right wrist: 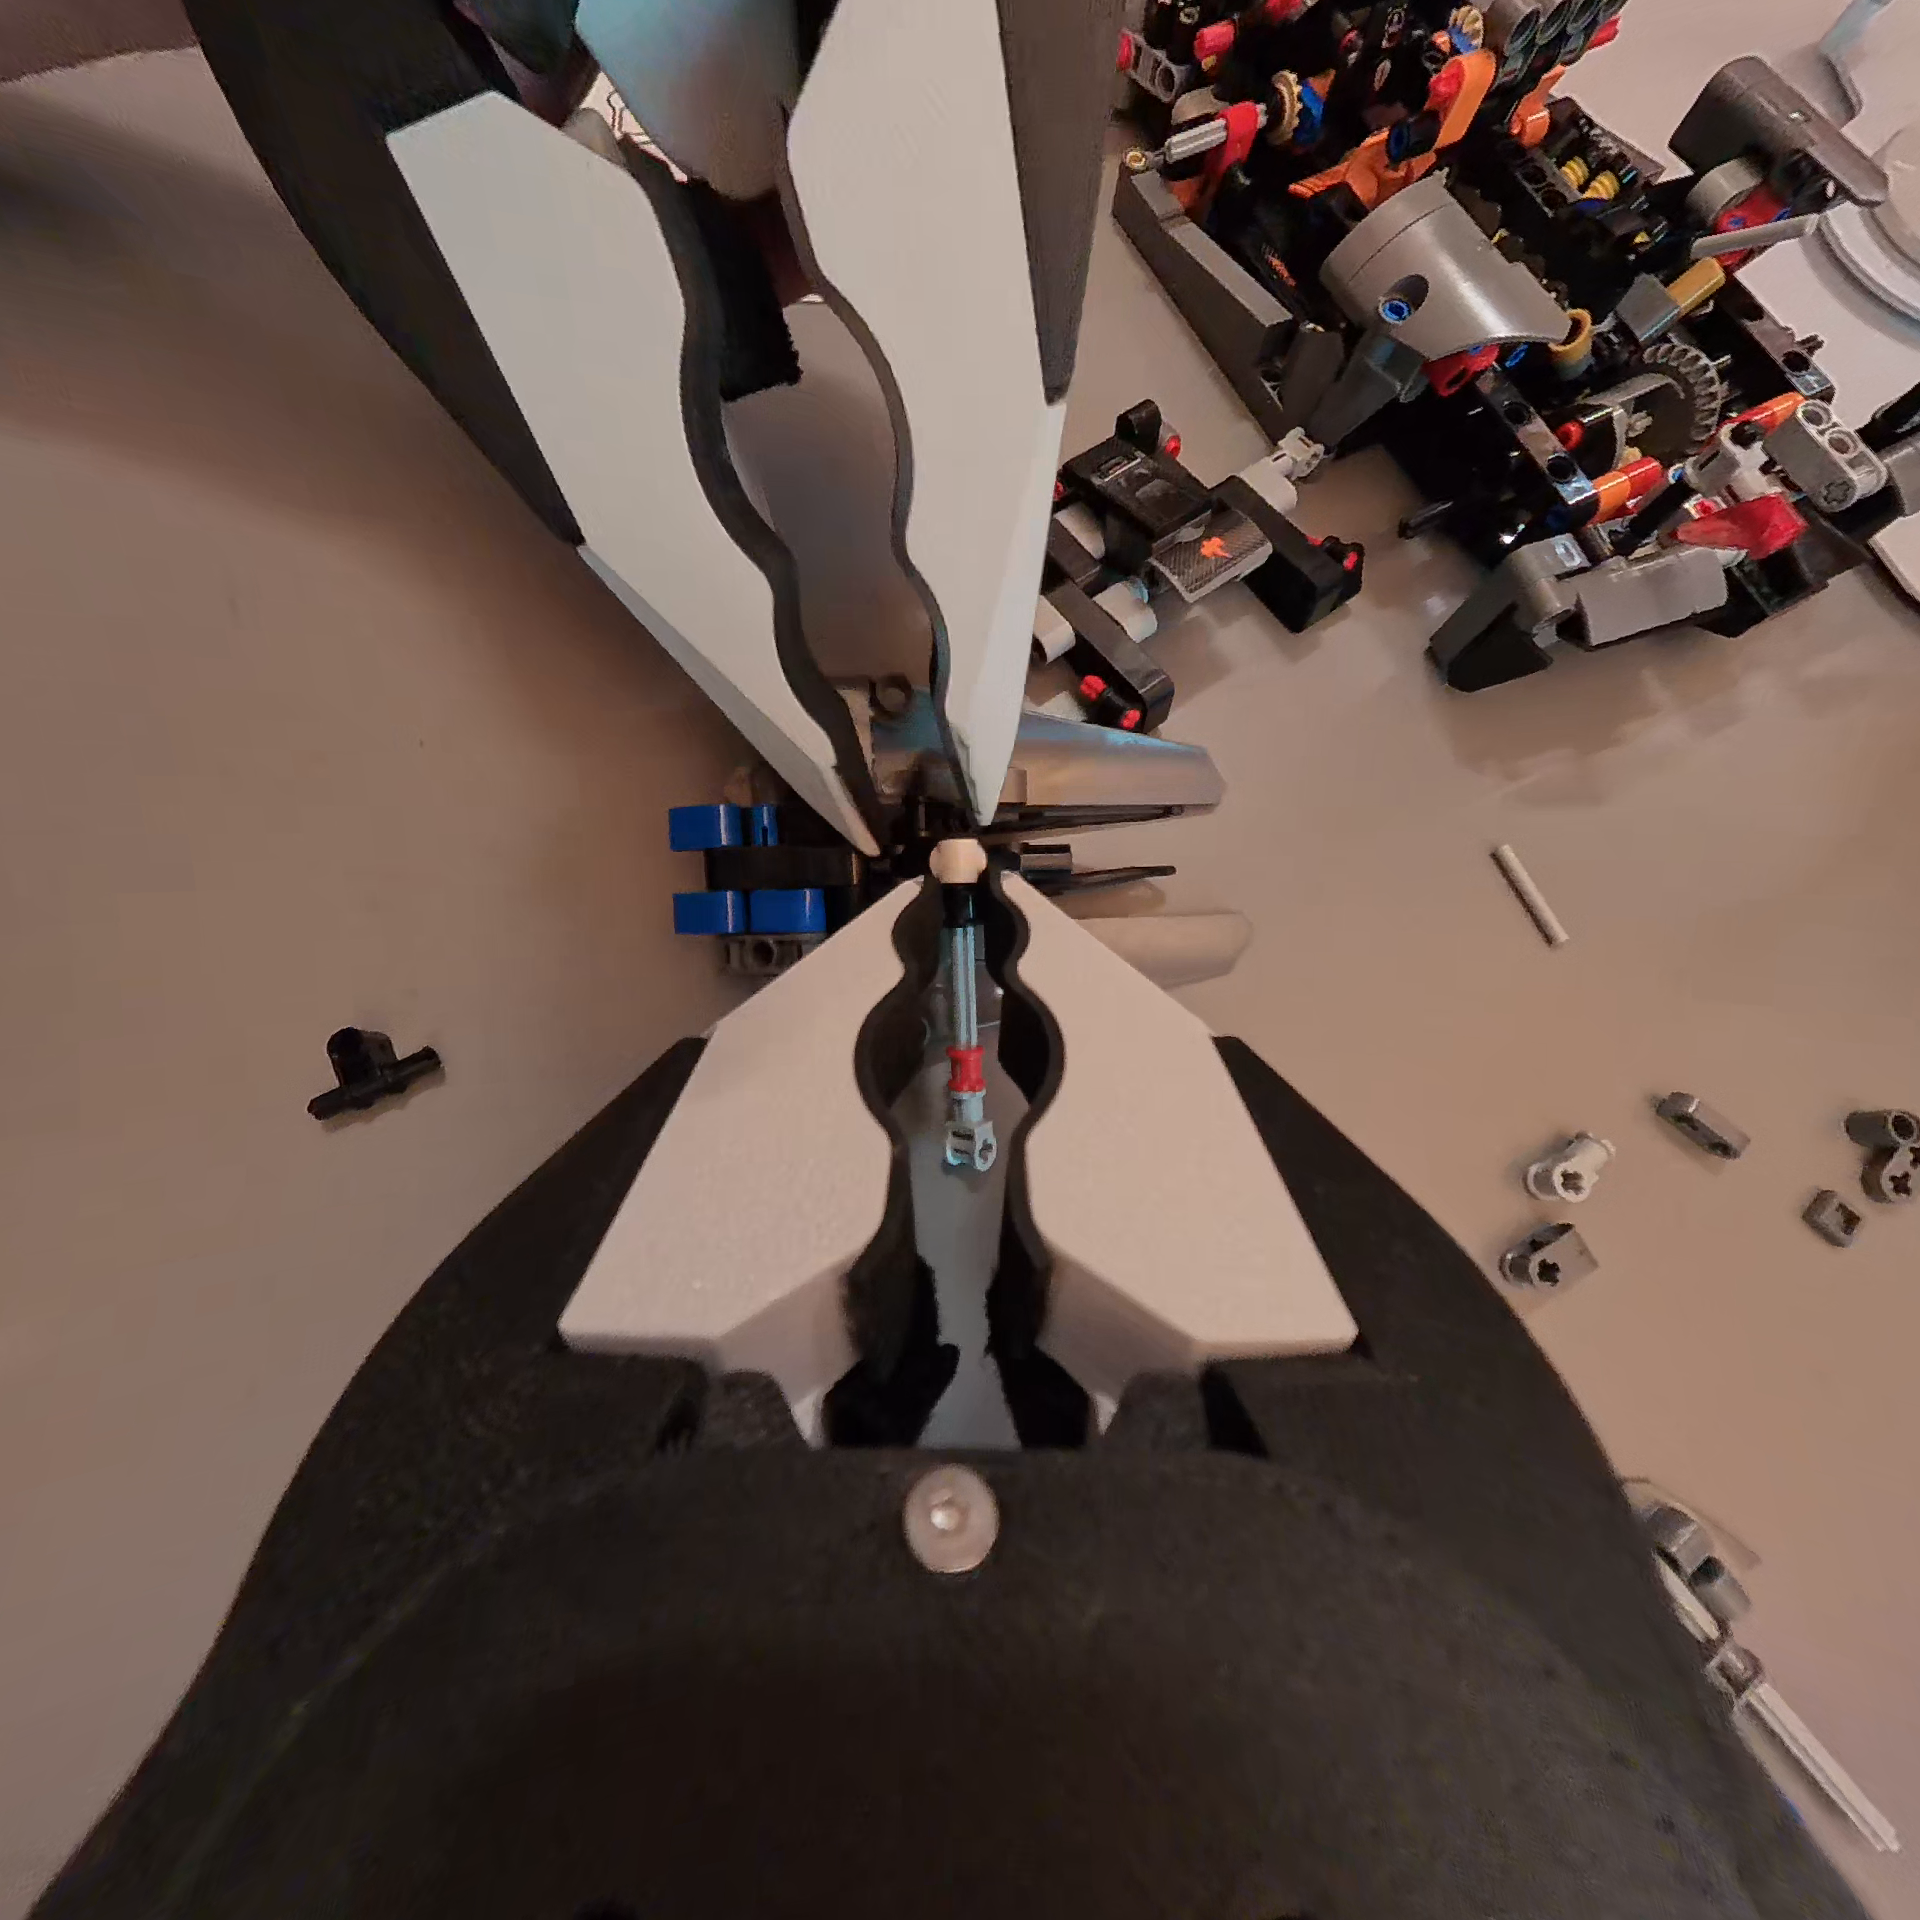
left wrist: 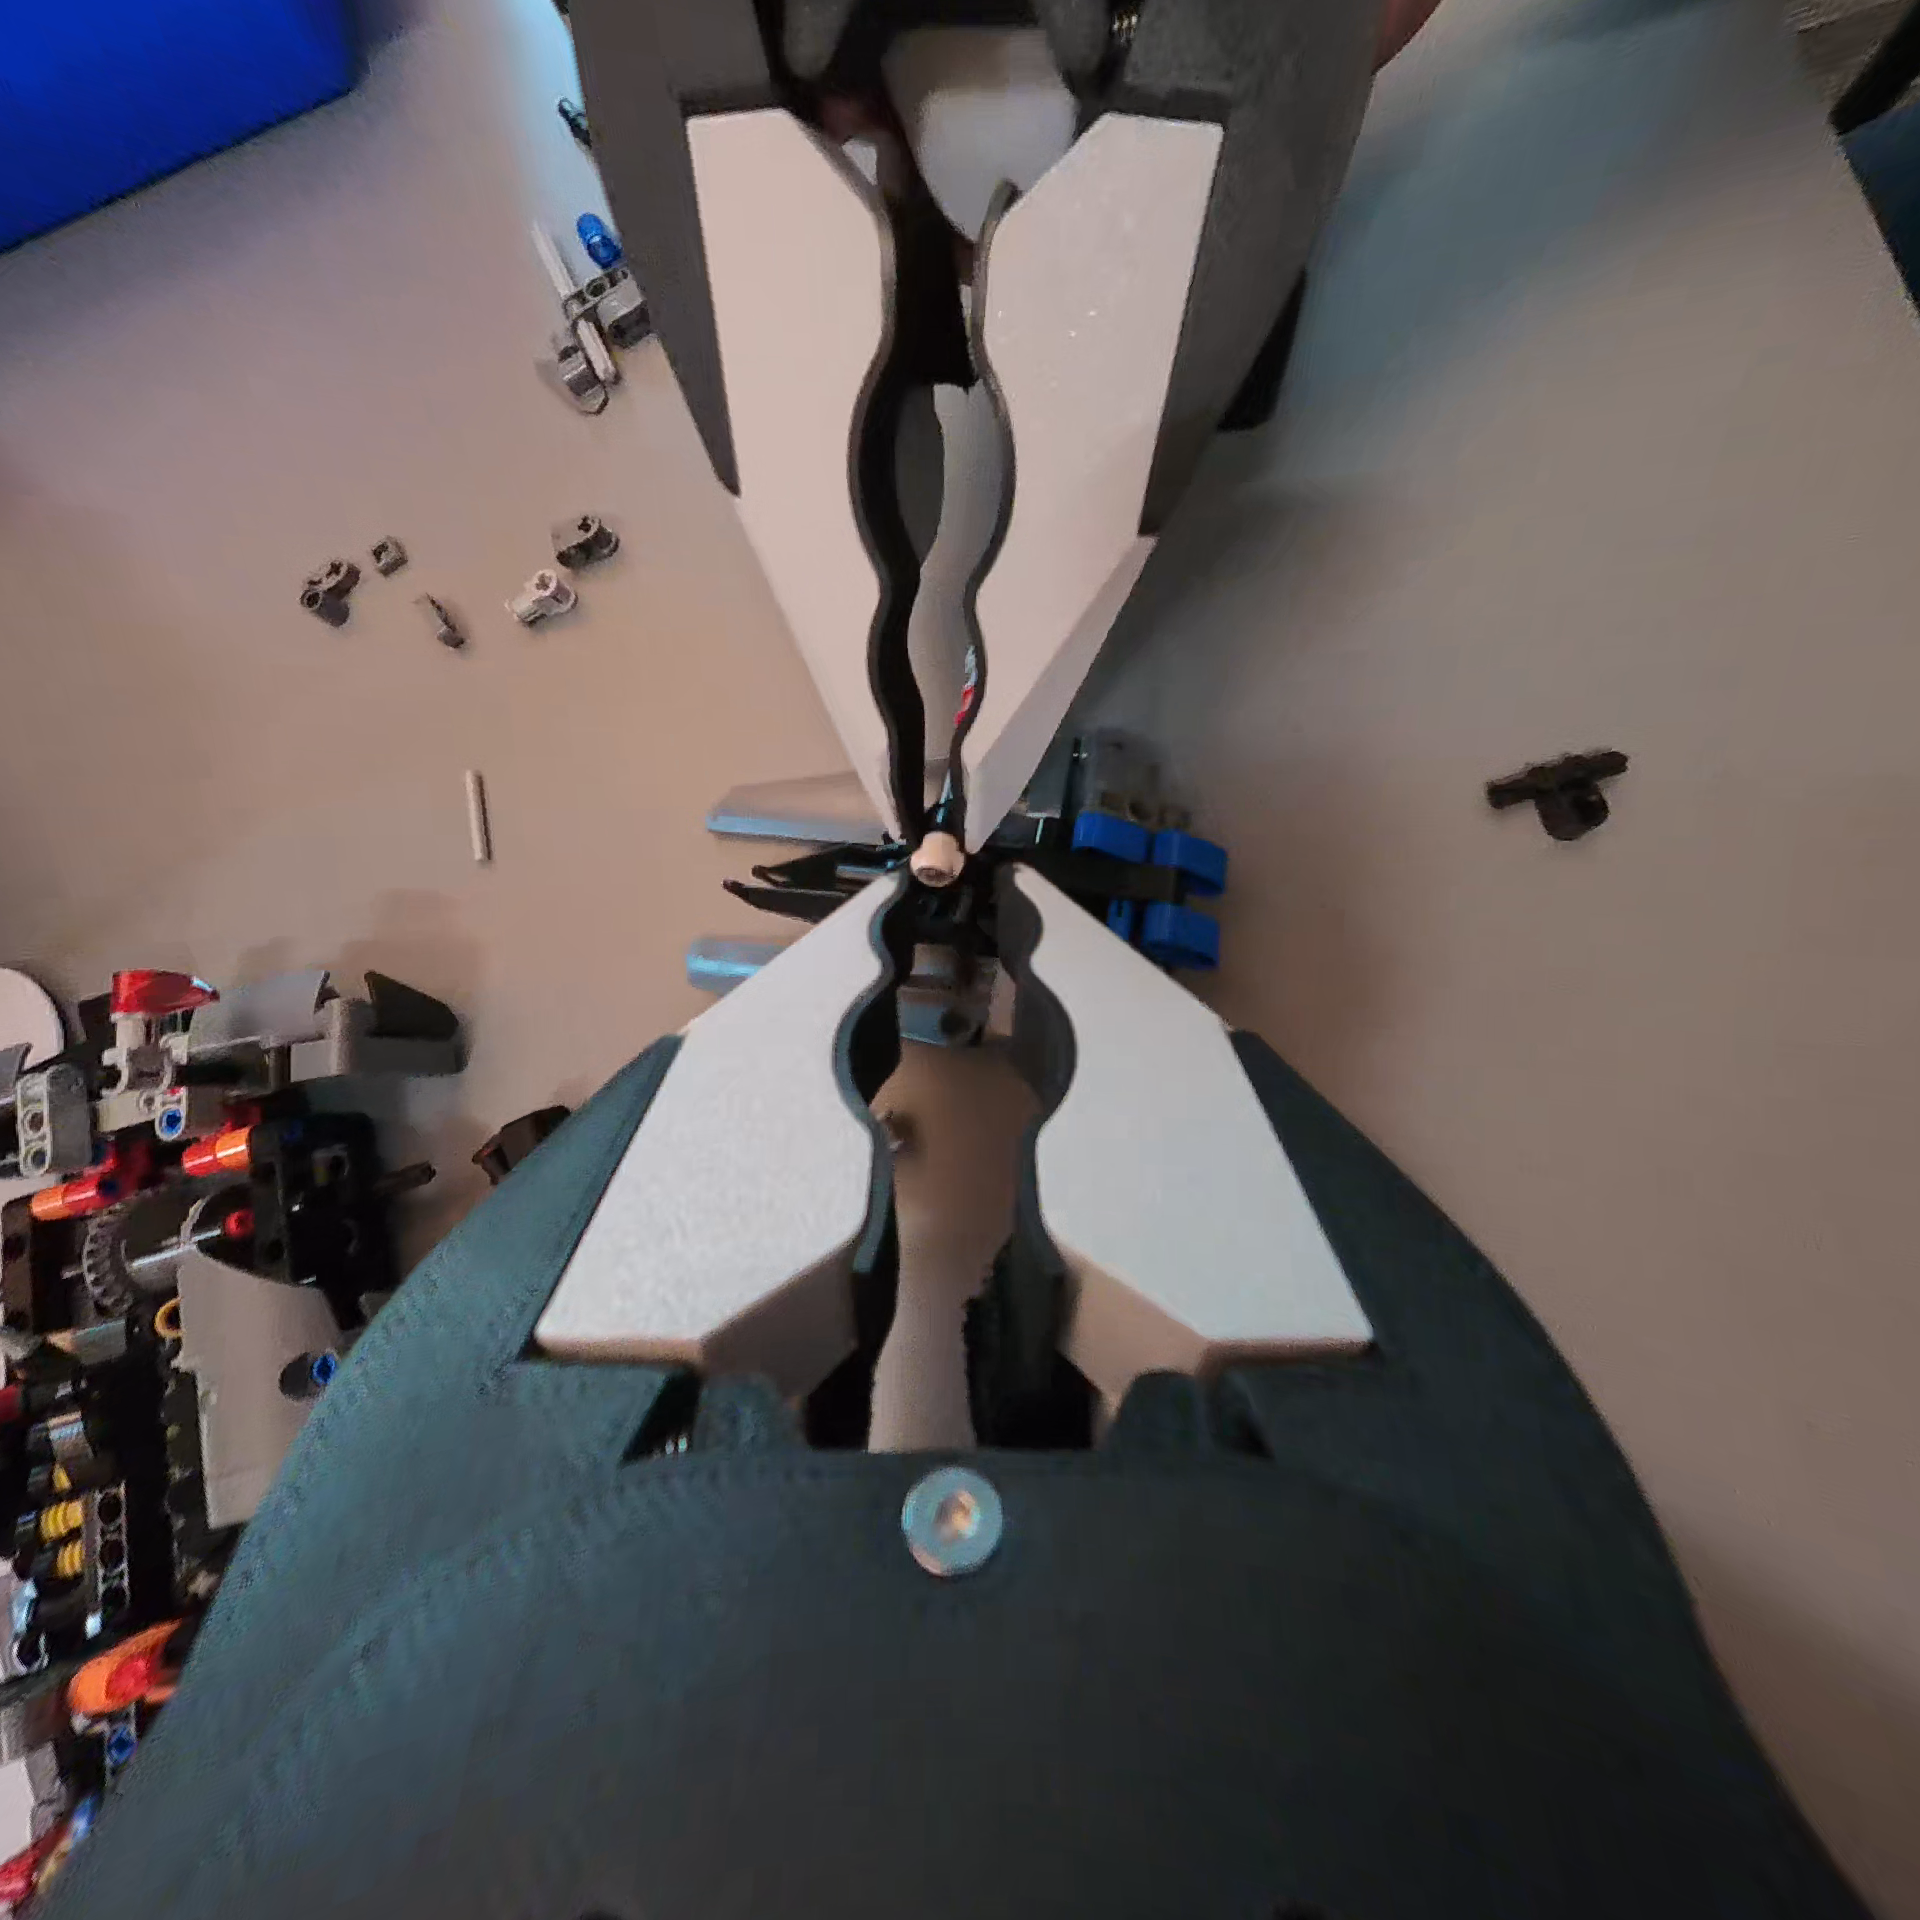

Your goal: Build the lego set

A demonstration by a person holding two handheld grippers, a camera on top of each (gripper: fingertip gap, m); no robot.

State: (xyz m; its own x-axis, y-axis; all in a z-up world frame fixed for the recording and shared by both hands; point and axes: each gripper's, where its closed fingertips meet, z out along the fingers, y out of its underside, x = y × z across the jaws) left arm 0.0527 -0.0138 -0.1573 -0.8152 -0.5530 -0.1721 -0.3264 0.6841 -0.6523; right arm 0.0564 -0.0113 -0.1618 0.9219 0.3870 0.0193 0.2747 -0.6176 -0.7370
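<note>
**Q:** How much room have you got?

**A:** Plenty on one side. In the left wrist view the table (left wrist: 1455,1195) lies bare along the right of the frame except for one black connector (left wrist: 1556,795). The lower left is crowded by the big car build (left wrist: 156,1226), and a blue block (left wrist: 114,104) fills the upper left corner.

**Q:** And the piece in work?

**A:** At frame centre in both views. My left gripper (left wrist: 948,881) is clamped on the small sub-assembly (left wrist: 1143,883), the one with grey panels and blue clips. My right gripper (right wrist: 958,883) meets it tip to tip from the opposite side. It is closed around a pale blue axle (right wrist: 964,997), which runs back between my fingers. The axle's tan end (right wrist: 956,860) touches the sub-assembly just past my fingertips.

**Q:** Count the loose parts.

**A:** Five small grey connectors (right wrist: 1569,1164) sit in a cluster at the right edge of the right wrist view. One pale rod (right wrist: 1527,894) lies above them. One second black sub-assembly (right wrist: 1195,540) sits beside the car build, near the left gripper's fingers.
</note>
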